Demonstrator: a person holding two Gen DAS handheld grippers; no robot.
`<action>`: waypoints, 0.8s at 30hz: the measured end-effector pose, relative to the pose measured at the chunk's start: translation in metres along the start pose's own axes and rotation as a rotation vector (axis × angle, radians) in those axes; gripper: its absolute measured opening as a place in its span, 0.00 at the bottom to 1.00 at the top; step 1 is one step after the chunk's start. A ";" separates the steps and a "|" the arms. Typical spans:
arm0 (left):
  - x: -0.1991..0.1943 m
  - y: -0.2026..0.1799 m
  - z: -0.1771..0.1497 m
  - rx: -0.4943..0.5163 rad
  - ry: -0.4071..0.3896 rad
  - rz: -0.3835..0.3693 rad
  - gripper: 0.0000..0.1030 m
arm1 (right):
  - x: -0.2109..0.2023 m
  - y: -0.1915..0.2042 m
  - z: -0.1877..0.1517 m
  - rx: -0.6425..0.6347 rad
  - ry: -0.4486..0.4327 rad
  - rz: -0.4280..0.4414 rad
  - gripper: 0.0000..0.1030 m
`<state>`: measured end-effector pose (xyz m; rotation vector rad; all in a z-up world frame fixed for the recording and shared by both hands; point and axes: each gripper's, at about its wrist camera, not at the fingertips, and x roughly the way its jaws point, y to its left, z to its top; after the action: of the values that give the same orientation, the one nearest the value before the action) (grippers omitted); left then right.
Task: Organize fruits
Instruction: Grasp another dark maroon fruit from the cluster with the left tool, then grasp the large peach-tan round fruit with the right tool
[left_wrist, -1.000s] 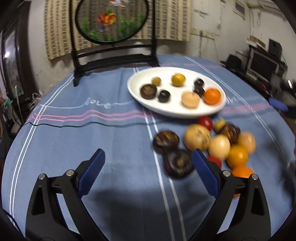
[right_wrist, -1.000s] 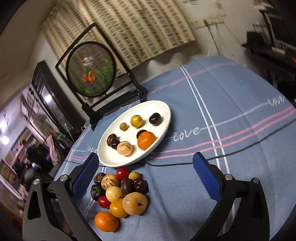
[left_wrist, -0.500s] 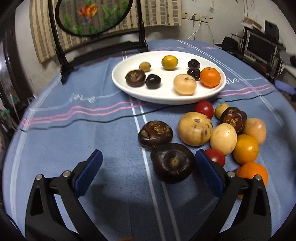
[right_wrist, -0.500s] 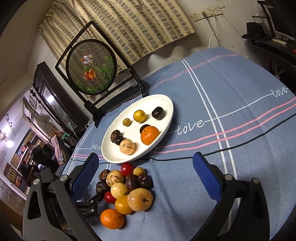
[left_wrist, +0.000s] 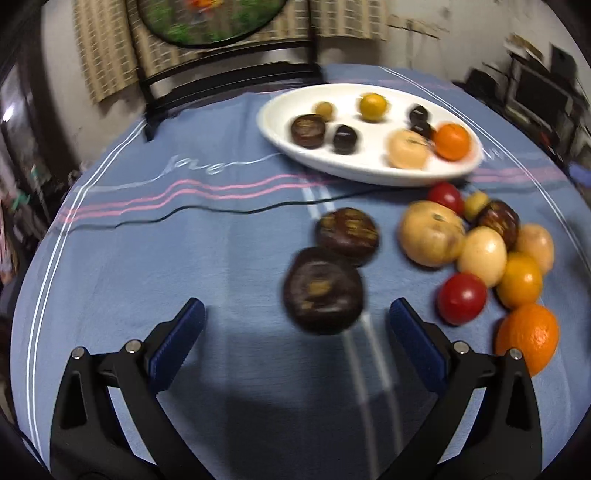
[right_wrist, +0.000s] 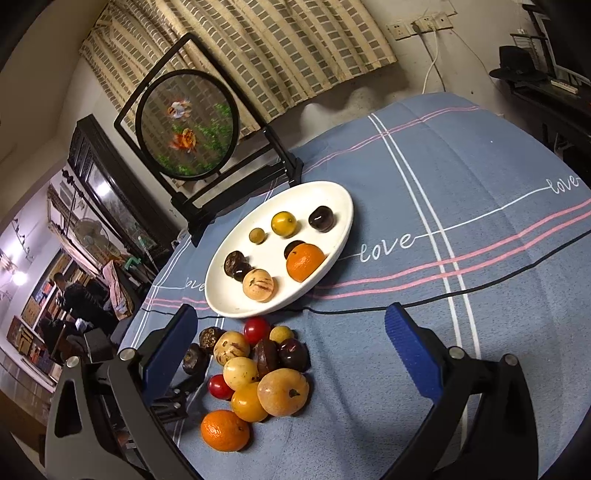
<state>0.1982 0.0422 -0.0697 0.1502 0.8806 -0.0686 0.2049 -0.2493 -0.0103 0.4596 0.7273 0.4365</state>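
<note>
A white oval plate (left_wrist: 373, 173) (right_wrist: 218, 299) holds several fruits, among them an orange (left_wrist: 452, 141) and a yellow one (right_wrist: 283, 223). A pile of loose fruits lies on the blue tablecloth in front of it. My left gripper (left_wrist: 295, 321) is open, low over the cloth, with a dark purple round fruit (left_wrist: 323, 291) just ahead between its fingertips, not gripped. A second dark fruit (left_wrist: 348, 236) lies behind it. My right gripper (right_wrist: 291, 332) is open and empty, above the pile (right_wrist: 258, 369), which lies toward its left finger.
A round embroidered screen on a black stand (right_wrist: 188, 125) stands behind the plate. Tan, red and orange fruits (left_wrist: 480, 258) lie right of the left gripper. A black cable (left_wrist: 184, 218) crosses the cloth. Furniture and electronics (left_wrist: 535, 92) stand beyond the table's right edge.
The left wrist view has shifted and blurred; the dark purple fruit now sits more centred between its fingers. My right gripper has shifted so the plate and pile show nearer.
</note>
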 end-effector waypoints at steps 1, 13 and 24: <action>0.000 -0.003 0.000 0.012 -0.008 0.002 0.98 | 0.001 0.001 0.000 -0.007 0.003 0.000 0.99; 0.003 0.008 0.007 -0.042 -0.026 -0.036 0.64 | 0.012 0.004 -0.007 -0.018 0.054 -0.006 0.99; 0.010 0.008 0.006 -0.063 -0.003 -0.106 0.45 | 0.018 0.037 -0.042 -0.276 0.095 -0.045 0.98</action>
<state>0.2098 0.0496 -0.0725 0.0443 0.8864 -0.1398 0.1790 -0.1993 -0.0273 0.1634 0.7542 0.5107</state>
